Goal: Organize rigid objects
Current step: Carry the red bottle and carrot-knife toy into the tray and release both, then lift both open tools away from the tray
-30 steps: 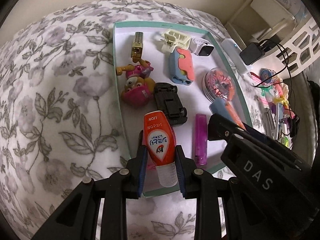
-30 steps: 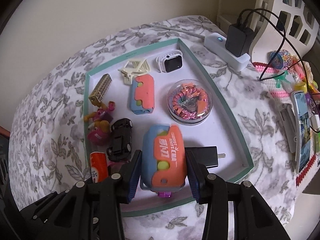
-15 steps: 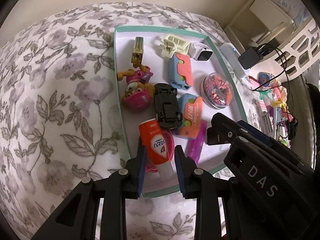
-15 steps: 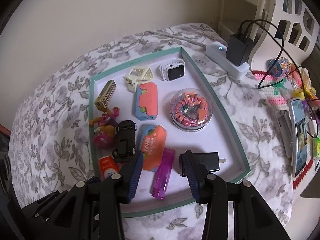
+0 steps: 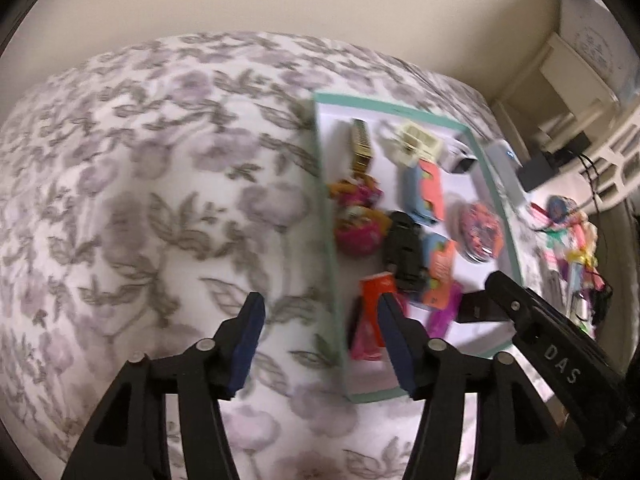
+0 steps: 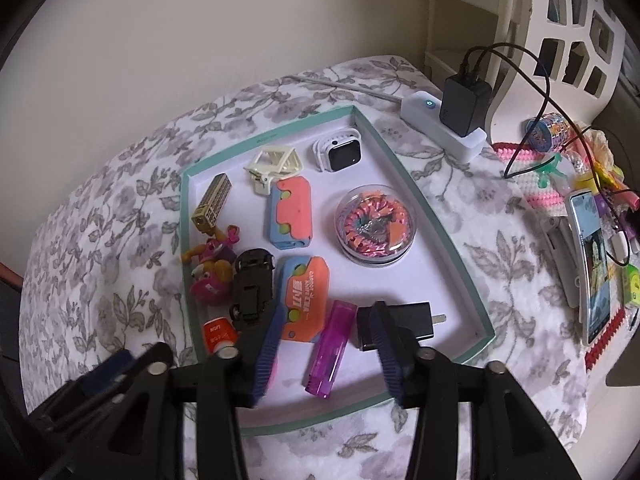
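Left hand-held gripper (image 5: pixel 318 330) jaws opening, nothing between them, view motion-blurred, right hand-held gripper (image 6: pixel 324 344) jaws opening over purple lighter (image 6: pixel 331 348) without gripping, orange tube (image 6: pixel 217 334) half hidden behind its finger, both inside teal tray (image 6: pixel 448 236) on floral bed (image 6: pixel 100 248).

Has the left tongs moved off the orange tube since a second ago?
Yes. The left tongs, jaws opening, have swung left: the orange tube lies in the tray behind the right finger, with only bedspread between them.

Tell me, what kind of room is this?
Probably a bedroom or a child's room: a soft flowery bedspread under the tray of toys, a power strip with a charger, and a white chair by the wall.
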`<state>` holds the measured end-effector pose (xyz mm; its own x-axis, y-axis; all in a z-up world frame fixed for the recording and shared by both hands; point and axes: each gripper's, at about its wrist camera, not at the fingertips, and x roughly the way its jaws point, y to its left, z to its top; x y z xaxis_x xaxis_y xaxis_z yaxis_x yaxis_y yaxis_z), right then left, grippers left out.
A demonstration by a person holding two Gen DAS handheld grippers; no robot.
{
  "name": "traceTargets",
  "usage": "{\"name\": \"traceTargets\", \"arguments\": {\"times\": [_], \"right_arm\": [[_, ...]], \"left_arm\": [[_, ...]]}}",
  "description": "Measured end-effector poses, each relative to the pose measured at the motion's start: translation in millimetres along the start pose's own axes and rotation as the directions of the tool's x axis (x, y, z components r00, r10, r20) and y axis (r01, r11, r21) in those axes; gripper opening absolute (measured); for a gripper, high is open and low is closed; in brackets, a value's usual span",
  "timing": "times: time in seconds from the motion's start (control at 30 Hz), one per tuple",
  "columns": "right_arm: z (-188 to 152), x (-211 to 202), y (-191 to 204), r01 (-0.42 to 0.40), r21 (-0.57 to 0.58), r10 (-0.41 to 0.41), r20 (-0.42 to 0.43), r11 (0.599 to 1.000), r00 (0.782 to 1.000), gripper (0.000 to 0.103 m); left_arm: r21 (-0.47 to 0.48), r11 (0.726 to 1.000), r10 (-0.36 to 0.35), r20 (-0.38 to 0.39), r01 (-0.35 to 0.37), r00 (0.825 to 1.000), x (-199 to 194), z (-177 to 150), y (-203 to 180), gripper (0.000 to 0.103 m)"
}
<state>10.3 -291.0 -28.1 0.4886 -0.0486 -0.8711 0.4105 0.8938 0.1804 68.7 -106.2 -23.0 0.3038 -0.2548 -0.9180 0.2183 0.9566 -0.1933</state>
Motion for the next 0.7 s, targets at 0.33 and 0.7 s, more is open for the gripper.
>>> {"name": "traceTargets", "arguments": {"times": [0.33, 0.7], "right_arm": [[-6.0, 9.0, 8.9, 0.035, -0.036, -0.035, -0.003, 0.999, 0.999, 0.093], [-4.4, 14.7, 15.4, 0.077, -0.085, -0.076, 0.024, 0.993, 0.997, 0.099]], "left_arm": [[-0.029, 0.996, 0.086, 0.078, -0.084, 0.993, -9.5, -0.3, 20.7, 0.082], [-0.071, 0.991, 0.123, 0.109, -0.116, 0.986, -11.8, 4.9, 31.4, 0.082]]}}
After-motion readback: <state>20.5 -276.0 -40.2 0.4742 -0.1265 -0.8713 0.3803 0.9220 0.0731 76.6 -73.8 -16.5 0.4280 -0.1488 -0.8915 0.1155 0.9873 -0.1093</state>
